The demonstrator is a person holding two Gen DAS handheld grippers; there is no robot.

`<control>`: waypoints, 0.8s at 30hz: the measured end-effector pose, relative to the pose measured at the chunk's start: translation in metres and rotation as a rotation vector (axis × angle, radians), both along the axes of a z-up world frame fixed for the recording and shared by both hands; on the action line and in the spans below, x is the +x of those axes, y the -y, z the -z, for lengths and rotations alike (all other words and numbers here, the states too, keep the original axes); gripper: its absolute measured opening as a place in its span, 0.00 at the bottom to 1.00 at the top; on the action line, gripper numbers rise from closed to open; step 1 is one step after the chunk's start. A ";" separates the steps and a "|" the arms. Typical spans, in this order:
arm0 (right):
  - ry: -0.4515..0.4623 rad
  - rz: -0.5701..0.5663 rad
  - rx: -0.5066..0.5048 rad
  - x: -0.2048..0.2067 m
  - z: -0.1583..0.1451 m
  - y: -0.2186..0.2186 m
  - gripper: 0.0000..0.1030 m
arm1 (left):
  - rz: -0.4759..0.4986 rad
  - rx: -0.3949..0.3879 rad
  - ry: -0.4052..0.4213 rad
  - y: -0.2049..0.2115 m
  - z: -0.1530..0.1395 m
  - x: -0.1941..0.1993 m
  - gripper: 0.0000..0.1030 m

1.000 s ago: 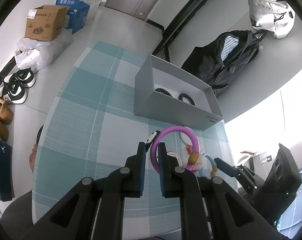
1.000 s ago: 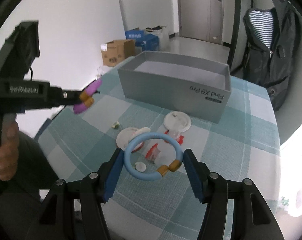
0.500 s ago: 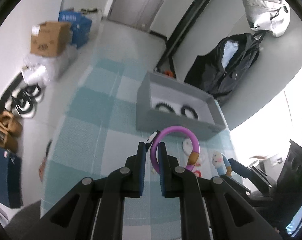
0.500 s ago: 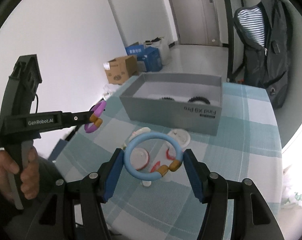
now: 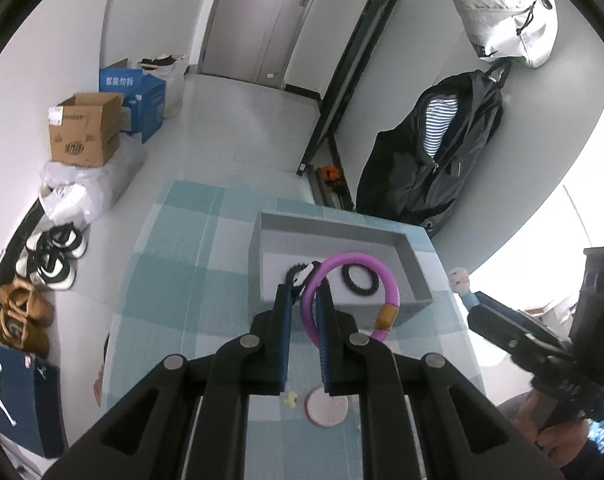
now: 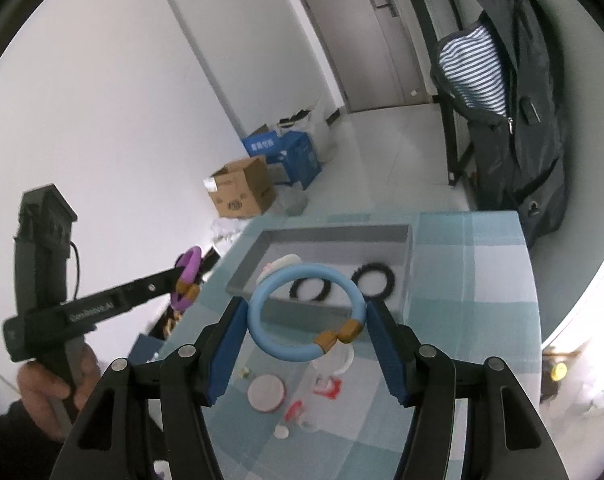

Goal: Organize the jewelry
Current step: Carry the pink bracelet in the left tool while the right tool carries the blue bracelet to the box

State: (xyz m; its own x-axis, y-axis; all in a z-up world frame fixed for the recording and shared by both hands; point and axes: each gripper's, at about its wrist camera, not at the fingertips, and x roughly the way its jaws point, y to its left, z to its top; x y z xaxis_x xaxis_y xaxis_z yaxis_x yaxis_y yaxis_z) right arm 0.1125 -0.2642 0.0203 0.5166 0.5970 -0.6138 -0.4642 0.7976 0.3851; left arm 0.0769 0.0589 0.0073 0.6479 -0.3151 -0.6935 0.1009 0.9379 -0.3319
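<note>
Two black bracelets (image 5: 360, 280) already in grey box (image 5: 418, 276) at desk's far end. Left claw (image 5: 304, 300) clamped on purple bangle (image 5: 352, 260), right claw (image 6: 308, 316) on blue bangle (image 6: 302, 352), both above desk w/ small bits (image 6: 267, 393) left near.

2 black bracelets (image 6: 372, 279), 1 purple bangle (image 5: 352, 280), 1 blue bangle (image 6: 302, 316), 1 grey box (image 5: 416, 268)

Purple bangle (image 5: 352, 294) and blue bangle (image 6: 302, 312) held aloft, two black bracelets (image 6: 372, 280) in grey box (image 6: 334, 236)
</note>
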 end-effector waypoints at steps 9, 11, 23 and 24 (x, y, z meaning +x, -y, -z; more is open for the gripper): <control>0.004 -0.010 -0.021 0.041 -0.002 -0.005 0.59 | 0.030 0.017 -0.034 0.011 0.007 0.032 0.08; -0.002 -0.022 -0.037 0.052 0.001 -0.011 0.59 | 0.033 0.012 -0.051 0.013 0.011 0.039 0.08; -0.016 -0.065 -0.076 0.088 0.023 -0.028 0.59 | 0.079 0.022 -0.114 0.027 0.034 0.072 0.08; -0.017 -0.067 -0.081 0.089 0.025 -0.028 0.59 | 0.079 0.021 -0.122 0.027 0.036 0.073 0.08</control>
State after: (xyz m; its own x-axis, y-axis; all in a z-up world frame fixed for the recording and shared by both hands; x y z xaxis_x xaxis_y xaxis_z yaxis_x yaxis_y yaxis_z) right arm 0.2013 -0.2360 -0.0051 0.4663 0.5776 -0.6701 -0.5112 0.7941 0.3288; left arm 0.1503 0.0317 -0.0290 0.5320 -0.3465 -0.7726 0.1348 0.9355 -0.3267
